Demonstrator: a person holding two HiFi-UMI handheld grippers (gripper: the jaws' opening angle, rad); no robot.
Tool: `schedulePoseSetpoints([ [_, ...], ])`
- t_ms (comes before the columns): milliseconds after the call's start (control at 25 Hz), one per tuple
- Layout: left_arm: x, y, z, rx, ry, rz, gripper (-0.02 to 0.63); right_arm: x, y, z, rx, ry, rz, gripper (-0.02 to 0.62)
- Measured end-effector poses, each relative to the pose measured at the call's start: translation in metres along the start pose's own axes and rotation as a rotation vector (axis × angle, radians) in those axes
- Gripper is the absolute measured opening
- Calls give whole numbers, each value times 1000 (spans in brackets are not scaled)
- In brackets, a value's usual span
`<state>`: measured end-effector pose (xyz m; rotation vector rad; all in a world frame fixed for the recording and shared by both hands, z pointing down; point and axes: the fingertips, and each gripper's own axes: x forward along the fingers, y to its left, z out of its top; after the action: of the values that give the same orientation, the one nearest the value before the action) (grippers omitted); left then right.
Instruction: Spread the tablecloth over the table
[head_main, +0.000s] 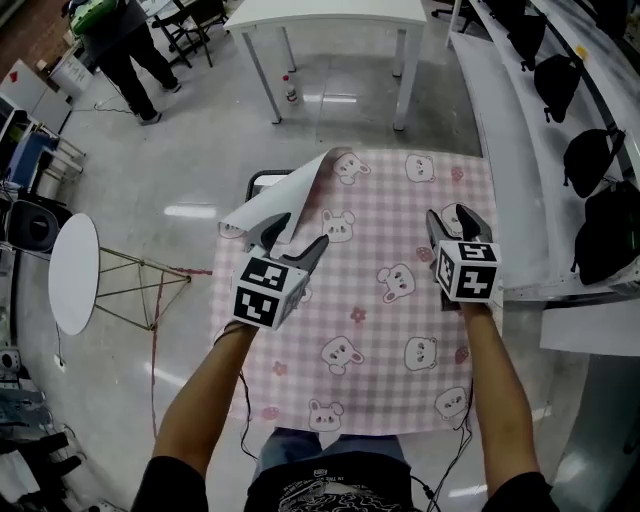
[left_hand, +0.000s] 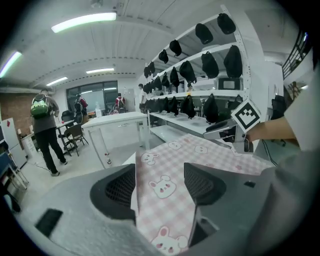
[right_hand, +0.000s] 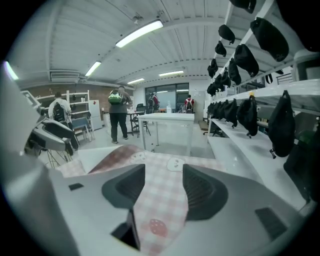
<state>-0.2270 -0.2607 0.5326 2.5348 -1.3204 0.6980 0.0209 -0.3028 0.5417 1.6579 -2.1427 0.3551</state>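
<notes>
So, tablecloth (head_main: 380, 340): the pink check one with bunnies is lying over the table right in front of the person. The near hem is hanging off the close edge and most of it is sitting flat. The table itself is hiding underneath.

Left gripper (head_main: 290, 240): the jaws are standing wide apart and aren't pinching anything. The tips are sitting right at the flipped corner.

Right gripper (head_main: 455, 225): its jaws are spread too and are hovering over the right side of the cloth. In its own view the cloth is showing flat between and below them, with no grip on it. My guess is that side is already lying fine, so nothing needs holding.

Flipped corner (head_main: 285, 195): the far-left corner is folding back with its white underside up, and its edge is leaning on the inside of the left jaw. It looks like it's being nudged outward rather than grabbed.

Dark frame (head_main: 258, 180): it's peeking out where that corner is missing, and I can't tell what it belongs to.

What's left: I'm thinking just that corner needs flipping back over.

Risk: the thin cloth might be sliding on the top if it's pushed too hard.

Further back: a bottle (head_main: 291, 90) is standing by a white table (head_main: 330, 12). Black bags (head_main: 590, 150) are hanging on the right, and a person with a green backpack (head_main: 100, 15) is standing far left.
</notes>
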Motion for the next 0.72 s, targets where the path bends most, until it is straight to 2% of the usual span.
schedulePoseSetpoints([
  [280,-44,65,-4,111,69,-21,306,-11,79,32,27,23,36,232],
  [560,-89,123,-67,372,149,-92,305,-45,175,32,48,23,0,232],
  [720,-79,139,-91,541,172,-122,305,-48,197,20,31,37,-26,232],
])
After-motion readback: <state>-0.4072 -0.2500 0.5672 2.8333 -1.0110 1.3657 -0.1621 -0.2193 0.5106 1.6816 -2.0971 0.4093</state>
